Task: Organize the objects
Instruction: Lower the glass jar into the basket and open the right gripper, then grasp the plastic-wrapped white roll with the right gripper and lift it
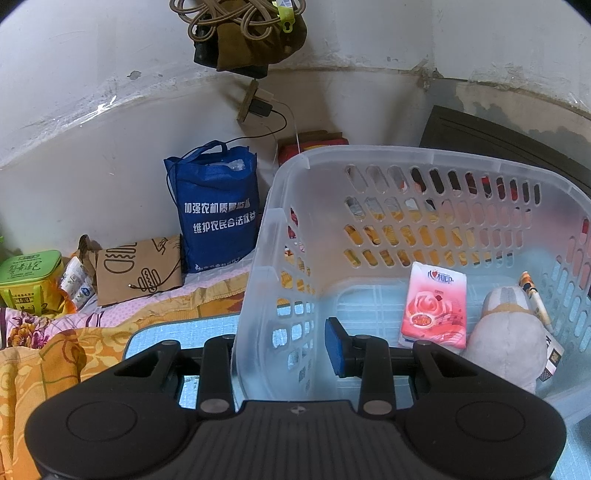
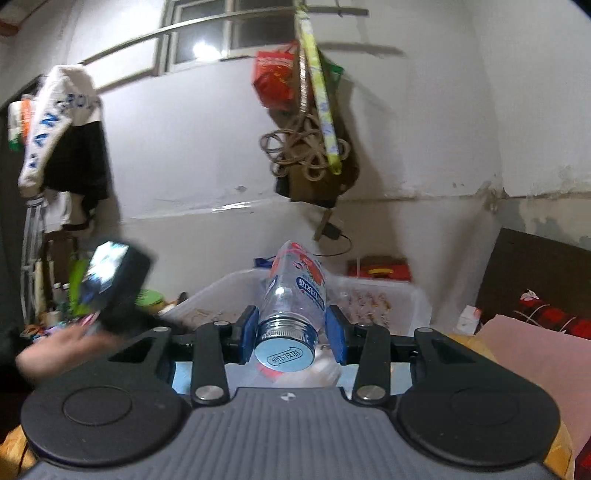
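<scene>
In the left wrist view the left gripper (image 1: pixel 284 347) straddles the near-left wall of a translucent plastic laundry basket (image 1: pixel 369 158), one blue pad inside and the other finger outside; whether it actually pinches the wall I cannot tell. Inside the basket, at centre right, lie a pink tissue pack (image 1: pixel 436 306), a grey plush toy (image 1: pixel 506 332) and a pen (image 1: pixel 533 299) against the right wall. The basket rests on a pale blue mat (image 1: pixel 177 332) over a bed covered with an orange floral quilt (image 1: pixel 48 365). At left centre stand a blue tote bag (image 1: pixel 218 214), a brown paper bag (image 1: pixel 140 273) and a green box (image 1: pixel 29 277) along a scuffed white wall (image 1: pixel 92 122).

In the right wrist view the right gripper (image 2: pixel 291 332) is clamped on a clear plastic bottle (image 2: pixel 295 295), silver cap toward the camera, at frame centre above the basket. A window (image 2: pixel 207 33) sits at upper left, coiled rope (image 2: pixel 303 151) hangs at centre
</scene>
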Available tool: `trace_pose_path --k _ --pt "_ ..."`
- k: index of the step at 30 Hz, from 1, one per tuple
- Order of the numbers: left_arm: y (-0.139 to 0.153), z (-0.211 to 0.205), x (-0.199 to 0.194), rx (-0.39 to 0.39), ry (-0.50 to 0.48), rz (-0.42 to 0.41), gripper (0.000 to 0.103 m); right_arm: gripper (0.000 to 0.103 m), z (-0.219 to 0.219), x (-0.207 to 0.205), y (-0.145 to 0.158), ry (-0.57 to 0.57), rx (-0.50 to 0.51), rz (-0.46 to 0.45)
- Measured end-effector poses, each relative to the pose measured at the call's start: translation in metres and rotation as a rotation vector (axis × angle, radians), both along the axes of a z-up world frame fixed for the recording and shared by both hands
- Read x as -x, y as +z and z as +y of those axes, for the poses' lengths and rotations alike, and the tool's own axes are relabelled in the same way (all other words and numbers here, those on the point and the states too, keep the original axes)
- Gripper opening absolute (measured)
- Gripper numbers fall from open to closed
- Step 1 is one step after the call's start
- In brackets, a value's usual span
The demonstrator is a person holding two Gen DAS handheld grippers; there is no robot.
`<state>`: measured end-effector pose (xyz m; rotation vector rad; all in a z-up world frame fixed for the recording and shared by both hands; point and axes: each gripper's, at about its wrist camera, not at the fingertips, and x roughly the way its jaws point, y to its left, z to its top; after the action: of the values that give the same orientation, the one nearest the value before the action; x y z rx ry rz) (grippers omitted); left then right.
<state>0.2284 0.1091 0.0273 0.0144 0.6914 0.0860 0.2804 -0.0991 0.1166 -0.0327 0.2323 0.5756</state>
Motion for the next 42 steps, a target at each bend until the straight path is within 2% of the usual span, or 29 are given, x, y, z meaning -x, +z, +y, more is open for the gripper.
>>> trace_pose_path --k 6,10,14,15,16,17,24,34,39,42 --pt "0.0 0.0 0.001 -0.002 0.0 -0.003 0.039 0.043 0.022 -0.057 0.003 -0.019 0.07 0.068" --pt "0.0 -0.001 0.001 -0.003 -0.001 -0.003 0.039 0.043 0.024 -0.061 -0.006 -0.003 0.094 0.097" --pt "0.0 -0.001 0.001 -0.003 0.001 -0.003 0.039 0.046 0.027 -0.064 -0.01 0.004 0.113 0.088" --pt "0.0 -0.001 0.001 -0.003 0.001 -0.002 0.039 0.059 0.028 -0.065 -0.01 0.001 0.119 0.082" --pt "0.0 -0.001 0.001 -0.003 0.001 -0.002 0.039 0.078 0.028 -0.066 -0.008 -0.009 0.128 0.071" --pt "0.0 -0.001 0.001 -0.003 0.001 -0.002 0.039 0.083 0.028 -0.065 -0.008 -0.025 0.129 0.052" --pt "0.0 -0.001 0.0 -0.003 0.0 -0.001 0.039 0.083 0.019 -0.062 -0.007 -0.039 0.086 0.056" --pt "0.0 -0.002 0.0 -0.002 -0.003 0.001 0.039 0.098 0.008 -0.039 -0.008 -0.02 0.035 0.033" --pt "0.0 -0.002 -0.001 -0.002 -0.002 0.001 0.039 0.101 0.002 -0.025 -0.017 -0.028 0.036 0.014" --pt "0.001 -0.002 -0.001 -0.001 -0.006 0.005 0.039 0.103 -0.004 -0.01 -0.017 -0.036 -0.005 0.011"
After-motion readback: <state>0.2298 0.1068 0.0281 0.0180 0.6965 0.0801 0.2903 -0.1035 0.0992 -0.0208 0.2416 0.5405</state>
